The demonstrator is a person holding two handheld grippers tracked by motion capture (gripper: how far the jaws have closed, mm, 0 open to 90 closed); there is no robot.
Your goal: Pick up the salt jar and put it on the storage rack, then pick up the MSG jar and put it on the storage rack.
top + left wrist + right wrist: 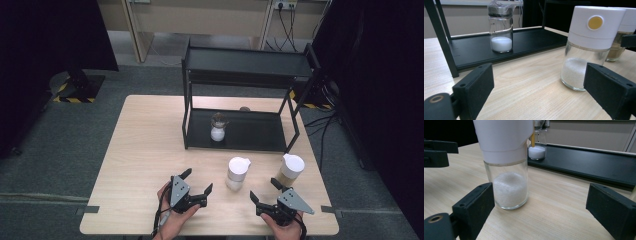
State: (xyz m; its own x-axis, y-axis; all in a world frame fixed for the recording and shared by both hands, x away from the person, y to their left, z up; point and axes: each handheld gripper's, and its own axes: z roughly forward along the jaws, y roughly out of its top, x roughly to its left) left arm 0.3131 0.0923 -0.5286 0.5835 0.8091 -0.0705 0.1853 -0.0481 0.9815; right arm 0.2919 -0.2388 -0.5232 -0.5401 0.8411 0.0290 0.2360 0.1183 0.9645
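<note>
Two white-capped glass jars stand on the table's near right. One jar (237, 173) (586, 47) (507, 165) holds white grains; the other jar (290, 170) (621, 35), to its right, holds brownish contents. A smaller glass jar (218, 127) (501, 27) (537, 143) with white powder stands on the lower shelf of a black rack (245, 132). My left gripper (197, 181) (544, 92) is open at the near edge, left of the white-grain jar. My right gripper (265, 191) (549, 212) is open too, just in front of both capped jars. Nothing sits between either pair of jaws.
The two-tier black rack (474, 50) (594, 165) takes up the back middle of the wooden table (145, 150). Its top shelf (250, 61) overhangs the lower one, and thin uprights stand at the corners. Dark curtains and cables surround the table.
</note>
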